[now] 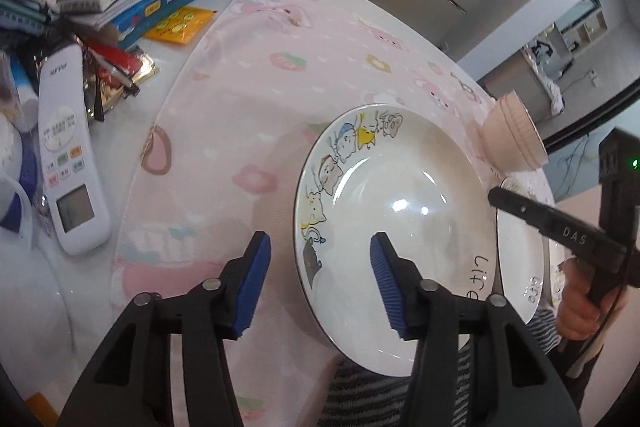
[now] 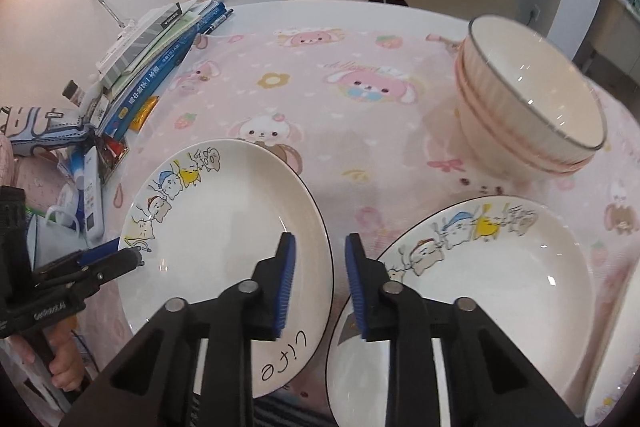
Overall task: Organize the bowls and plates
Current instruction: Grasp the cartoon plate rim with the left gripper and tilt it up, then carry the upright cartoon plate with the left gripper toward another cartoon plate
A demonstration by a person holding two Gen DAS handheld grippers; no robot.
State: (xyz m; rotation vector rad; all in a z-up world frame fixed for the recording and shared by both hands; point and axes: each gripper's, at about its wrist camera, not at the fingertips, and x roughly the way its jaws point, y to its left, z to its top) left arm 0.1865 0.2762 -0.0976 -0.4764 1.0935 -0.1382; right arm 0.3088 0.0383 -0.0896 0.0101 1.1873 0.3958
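Right wrist view: right gripper (image 2: 320, 287) hangs partly open and empty over the near-left white cartoon-cat ceramic plate (image 2: 224, 239), one finger straddling its right rim, likely to lift it. Left gripper (image 1: 316, 279) brackets the opposite rim, gripping nothing. Stacked pink ribbed bowls (image 2: 528, 95) sit far right.

Both grippers are angled steeply down. The left gripper (image 1: 320, 277) has its blue pads (image 1: 256, 277) spread fairly wide apart, nothing pinched. The right gripper (image 2: 320, 285) has a narrower gap, pads clamping nothing. Each handle is in a hand (image 2: 66, 359).
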